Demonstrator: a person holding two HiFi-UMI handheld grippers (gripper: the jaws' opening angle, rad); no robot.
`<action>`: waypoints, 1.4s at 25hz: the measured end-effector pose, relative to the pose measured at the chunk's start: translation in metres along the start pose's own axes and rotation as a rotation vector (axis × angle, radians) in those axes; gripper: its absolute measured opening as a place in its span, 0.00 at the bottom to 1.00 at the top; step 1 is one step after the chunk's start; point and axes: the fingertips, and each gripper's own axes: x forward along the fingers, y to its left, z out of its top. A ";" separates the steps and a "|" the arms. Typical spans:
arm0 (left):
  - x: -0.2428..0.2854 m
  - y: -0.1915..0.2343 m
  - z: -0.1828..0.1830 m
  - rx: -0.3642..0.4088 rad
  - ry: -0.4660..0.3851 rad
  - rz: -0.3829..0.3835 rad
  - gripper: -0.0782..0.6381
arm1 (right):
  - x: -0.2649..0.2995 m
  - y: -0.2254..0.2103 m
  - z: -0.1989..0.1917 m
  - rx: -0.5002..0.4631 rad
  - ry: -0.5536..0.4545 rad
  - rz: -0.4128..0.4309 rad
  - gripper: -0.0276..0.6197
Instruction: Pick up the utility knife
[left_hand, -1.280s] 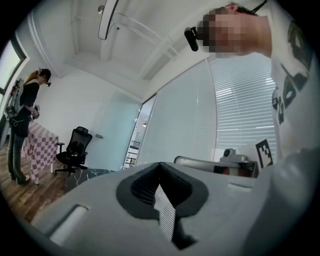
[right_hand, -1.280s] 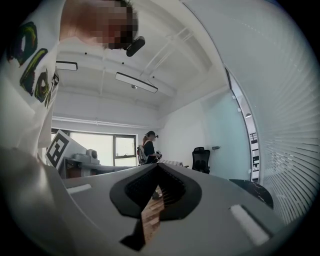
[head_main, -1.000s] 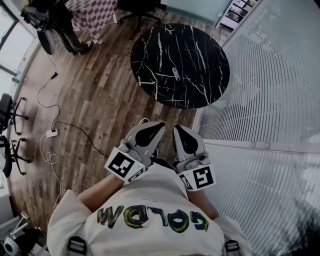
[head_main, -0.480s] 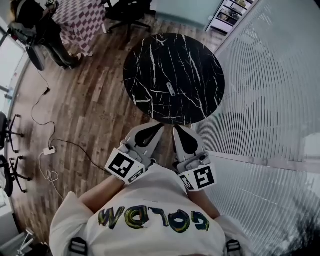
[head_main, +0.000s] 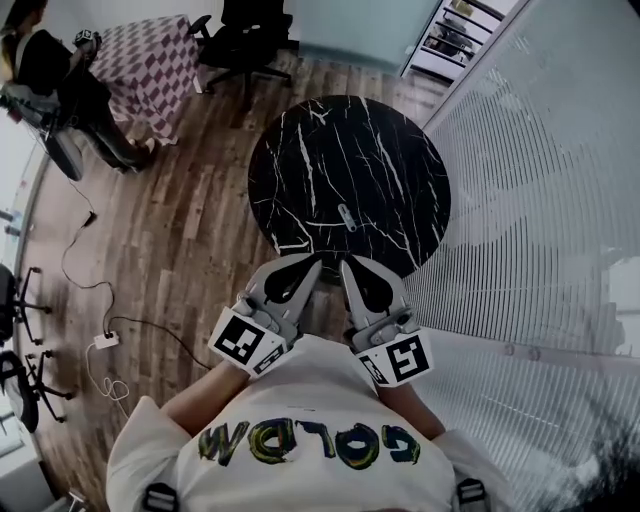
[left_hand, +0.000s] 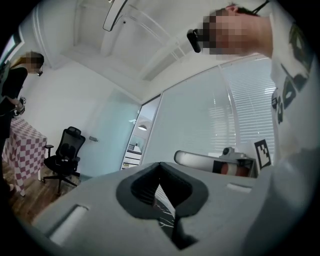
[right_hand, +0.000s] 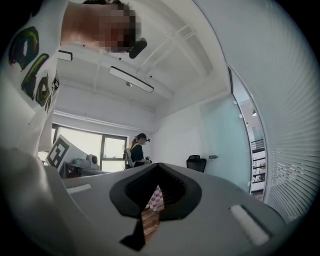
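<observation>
My left hand-held gripper (head_main: 303, 268) and my right hand-held gripper (head_main: 354, 270) are both shut with nothing inside, and the utility knife (head_main: 347, 217) lies ahead on the round counter (head_main: 300, 170), its long axis pointing almost away from me, nearer to the right hand-held gripper.

table (head_main: 300, 160): glossy black marble | floor (head_main: 180, 230): matt wood planks | utility knife (head_main: 347, 217): grey metal

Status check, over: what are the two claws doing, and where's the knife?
Left gripper, right gripper: both shut, empty. Utility knife flat on round black marble table, untouched, just ahead of both. Path to it clear.
</observation>
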 end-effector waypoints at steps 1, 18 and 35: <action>0.000 0.007 0.001 -0.004 0.001 -0.001 0.11 | 0.007 -0.001 -0.001 -0.001 0.002 -0.002 0.05; 0.051 0.050 -0.005 -0.030 0.039 -0.020 0.11 | 0.053 -0.052 -0.012 -0.026 0.036 -0.039 0.05; 0.100 0.052 -0.032 -0.053 0.104 0.037 0.11 | 0.044 -0.110 -0.047 0.005 0.130 -0.050 0.05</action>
